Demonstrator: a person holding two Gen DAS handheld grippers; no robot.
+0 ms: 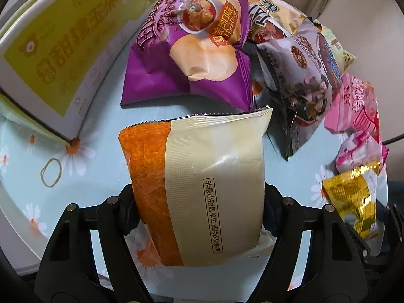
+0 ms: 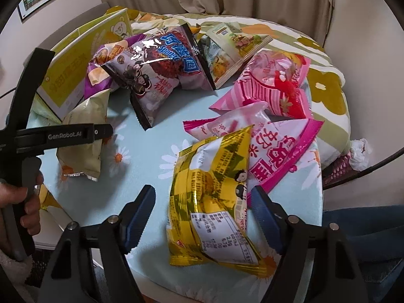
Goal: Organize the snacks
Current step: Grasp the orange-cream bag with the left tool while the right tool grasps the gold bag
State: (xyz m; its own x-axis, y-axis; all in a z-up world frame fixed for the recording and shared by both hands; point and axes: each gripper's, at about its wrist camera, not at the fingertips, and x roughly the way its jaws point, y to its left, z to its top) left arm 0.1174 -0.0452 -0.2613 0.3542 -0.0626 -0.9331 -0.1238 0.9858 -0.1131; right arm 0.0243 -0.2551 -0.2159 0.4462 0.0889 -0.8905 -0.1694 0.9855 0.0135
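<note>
A cream and orange snack packet (image 1: 202,189) lies on the light blue daisy cloth (image 1: 83,176). My left gripper (image 1: 199,212) points down over it with a pad against each long side, so it is shut on the packet. In the right wrist view a gold and yellow packet (image 2: 209,202) lies between the fingers of my right gripper (image 2: 202,217). A gap shows at the left pad (image 2: 141,214), so these jaws are open around it. That view also shows the left gripper's body (image 2: 63,133), held by a hand (image 2: 27,207).
A yellow and white box (image 1: 50,50) stands at the left. Behind lie a purple chip bag (image 1: 192,58), a grey-purple packet (image 2: 151,75), a green packet (image 2: 227,50) and pink packets (image 2: 272,85). A rubber band (image 1: 50,173) lies near the box.
</note>
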